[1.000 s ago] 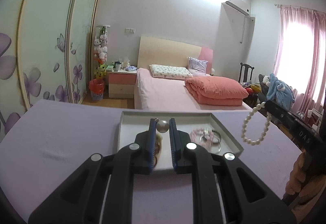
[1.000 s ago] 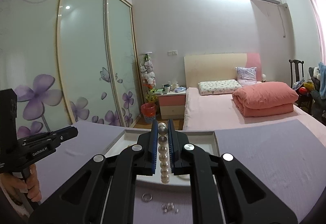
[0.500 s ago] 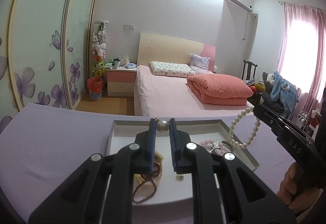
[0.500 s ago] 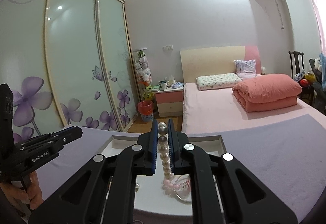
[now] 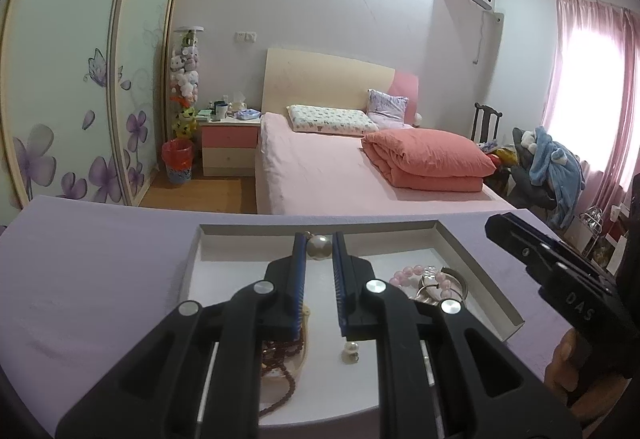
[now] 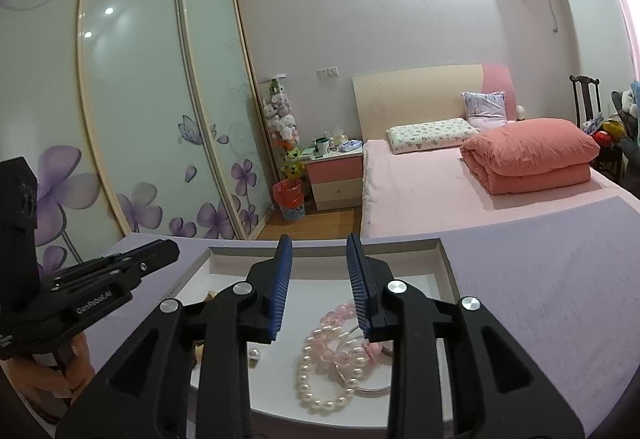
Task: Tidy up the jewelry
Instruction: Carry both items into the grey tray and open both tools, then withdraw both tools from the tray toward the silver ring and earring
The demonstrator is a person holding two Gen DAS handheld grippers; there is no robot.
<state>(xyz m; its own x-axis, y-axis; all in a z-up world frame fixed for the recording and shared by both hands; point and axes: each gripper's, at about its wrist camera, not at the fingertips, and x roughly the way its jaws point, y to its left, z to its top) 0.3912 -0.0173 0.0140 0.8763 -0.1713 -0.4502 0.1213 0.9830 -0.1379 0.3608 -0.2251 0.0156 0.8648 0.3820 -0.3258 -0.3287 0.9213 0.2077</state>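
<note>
A white tray (image 5: 476, 271) sits on the purple table. My left gripper (image 5: 319, 245) is shut on a large pearl earring (image 5: 318, 248) and holds it above the tray. Under it lie a dark red bead string (image 5: 280, 359) and a small pearl earring (image 5: 351, 349). My right gripper (image 6: 319, 253) is open and empty above the tray (image 6: 446, 267). Below it lie a white pearl bracelet (image 6: 316, 379), a pink bead bracelet (image 6: 340, 319) and a silver bangle (image 6: 360, 371). The pink bracelet also shows in the left wrist view (image 5: 412, 273).
The purple cloth (image 6: 540, 279) covers the table around the tray. The other gripper shows at the right edge of the left wrist view (image 5: 560, 279) and at the left of the right wrist view (image 6: 100, 279). A pink bed (image 5: 340, 167) stands beyond the table.
My right gripper has opened and let go of the white pearl bracelet, which now lies in the tray. My left gripper has moved further over the tray, still holding the pearl earring.
</note>
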